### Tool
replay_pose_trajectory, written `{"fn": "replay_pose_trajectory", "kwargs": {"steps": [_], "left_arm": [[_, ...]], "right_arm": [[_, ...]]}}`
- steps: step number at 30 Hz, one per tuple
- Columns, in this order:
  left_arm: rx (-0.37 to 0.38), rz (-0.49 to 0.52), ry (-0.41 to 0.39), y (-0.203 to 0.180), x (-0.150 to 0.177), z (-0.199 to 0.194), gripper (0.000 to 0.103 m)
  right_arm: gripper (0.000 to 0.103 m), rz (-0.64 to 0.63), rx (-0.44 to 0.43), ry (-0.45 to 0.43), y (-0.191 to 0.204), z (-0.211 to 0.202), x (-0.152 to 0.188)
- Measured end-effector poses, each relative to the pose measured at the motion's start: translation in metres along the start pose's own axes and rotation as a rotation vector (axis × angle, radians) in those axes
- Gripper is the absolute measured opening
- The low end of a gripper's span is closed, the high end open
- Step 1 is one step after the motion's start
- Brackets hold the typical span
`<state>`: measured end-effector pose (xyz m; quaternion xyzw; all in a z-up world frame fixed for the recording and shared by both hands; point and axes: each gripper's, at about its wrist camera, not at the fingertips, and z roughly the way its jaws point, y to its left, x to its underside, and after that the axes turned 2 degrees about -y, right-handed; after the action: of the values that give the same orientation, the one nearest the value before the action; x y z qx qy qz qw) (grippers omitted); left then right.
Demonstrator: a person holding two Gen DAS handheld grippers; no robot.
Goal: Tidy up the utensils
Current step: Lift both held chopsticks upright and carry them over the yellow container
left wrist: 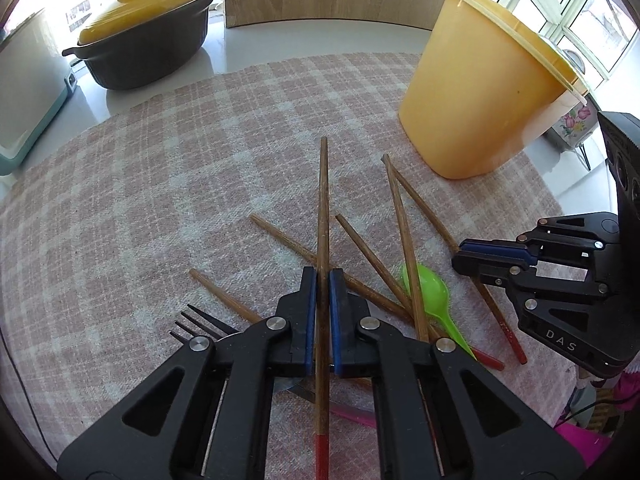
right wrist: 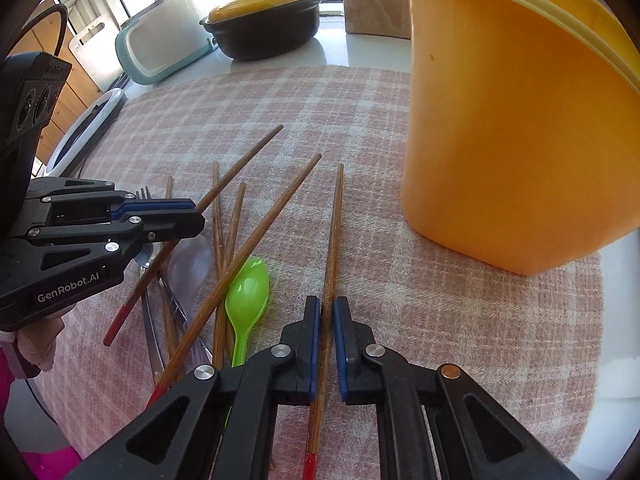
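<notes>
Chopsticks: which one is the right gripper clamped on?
The chopstick nearest the orange container, lying apart from the pile; the right gripper pinches it near its red end.

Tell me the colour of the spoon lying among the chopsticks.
Bright green spoon, clearest in the right wrist view.

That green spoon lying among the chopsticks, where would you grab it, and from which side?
I'd probably grip the green spoon by its bowl, from above. The bowl lies bare on the checked cloth, while the thin handle runs under crossed chopsticks. Both the left gripper and the right gripper are shut on chopsticks now.
</notes>
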<state>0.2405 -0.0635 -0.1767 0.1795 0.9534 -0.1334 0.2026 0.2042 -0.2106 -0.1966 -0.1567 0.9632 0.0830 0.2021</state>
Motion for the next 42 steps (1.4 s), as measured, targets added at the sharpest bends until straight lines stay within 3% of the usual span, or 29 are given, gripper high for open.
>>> {"fn": "replay_pose_trajectory", "kwargs": {"steps": [22,42], "left_arm": [[0.041,-0.024,-0.211,-0.011,0.004,-0.098,0.004],[0.126,0.003,-0.413,-0.043,-0.046,-0.168,0.004]], "right_arm": [[0.004,0.012,-0.019,-0.227,-0.001,-0.097,0.017],[0.004,0.09,0.009,-0.502,-0.037,-0.202,-0.015]]}}
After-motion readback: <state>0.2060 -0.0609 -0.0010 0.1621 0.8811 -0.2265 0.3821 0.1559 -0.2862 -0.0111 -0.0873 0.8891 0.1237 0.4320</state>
